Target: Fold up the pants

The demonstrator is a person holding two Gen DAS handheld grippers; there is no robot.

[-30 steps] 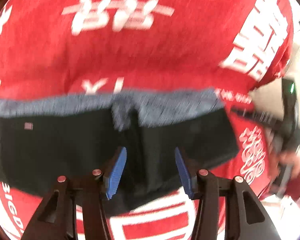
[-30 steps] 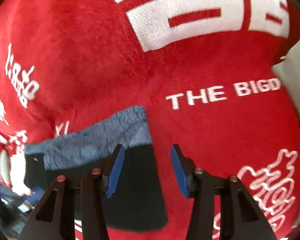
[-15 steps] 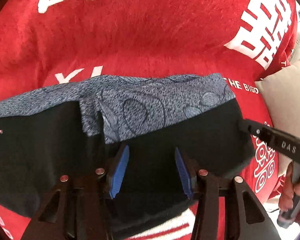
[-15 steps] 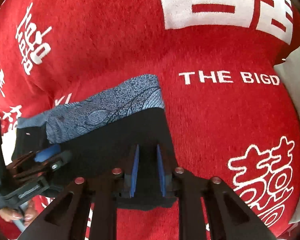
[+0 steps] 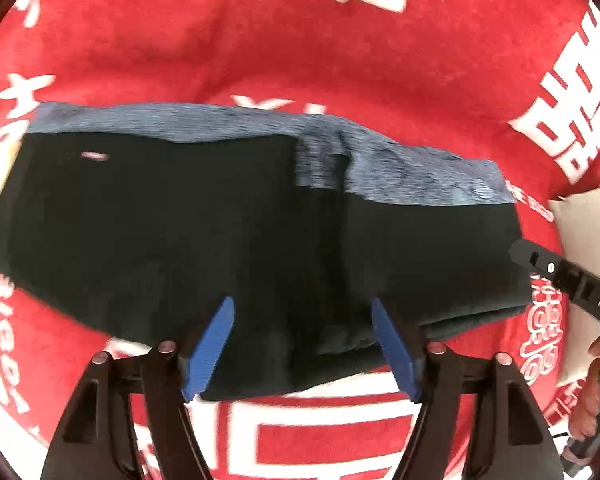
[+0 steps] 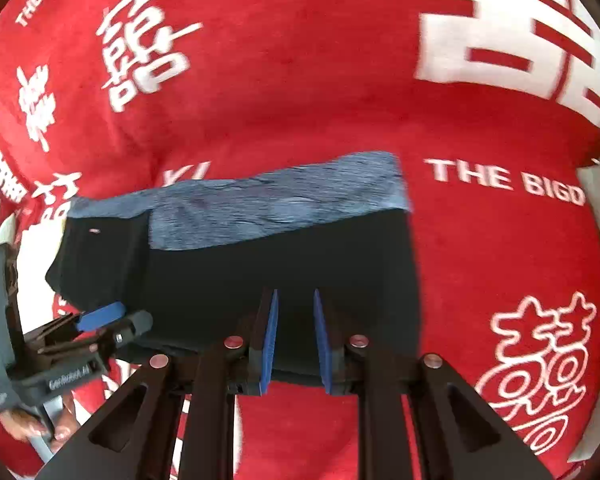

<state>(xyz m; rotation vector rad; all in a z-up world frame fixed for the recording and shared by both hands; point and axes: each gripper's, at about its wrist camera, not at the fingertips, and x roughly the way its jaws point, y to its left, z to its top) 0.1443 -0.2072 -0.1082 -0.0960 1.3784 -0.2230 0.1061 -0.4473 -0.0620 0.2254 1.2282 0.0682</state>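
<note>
1. The pants (image 5: 204, 232) are black with a blue-grey patterned waistband (image 5: 412, 176), and they lie flat on a red blanket (image 5: 300, 60) covered in big white characters and lettering. The waistband runs along the far edge from me, and the black part comes down toward my hand-held grippers.

2. My left hand-held gripper (image 5: 302, 346) points steeply down over the near edge of the pants, roughly in the middle of their width. Its jaws are opening right now. The blue pads (image 5: 212, 344) stand wide apart, with black fabric between them, but neither pad presses on it, so it has hold of nothing.

3. From the right wrist view, my right hand-held gripper (image 6: 294, 340) is over the near edge of the pants too, toward their right end. Its blue pads sit close together with only a narrow gap, and black cloth is right there at the tips. I honestly can't tell whether a fold is pinched between them or they're just hovering over the fabric.

4. In the left wrist view the right hand-held gripper's finger reaches in from the right edge and its tip meets the right end of the pants. In the right view the left one comes in from the lower left at the pants' near left corner.

5. There's a small light tag (image 5: 94, 155) on the black part near the left end, just below the waistband.

6. A pale cushion-like thing (image 5: 588, 232) sits past the blanket's right side.
</note>
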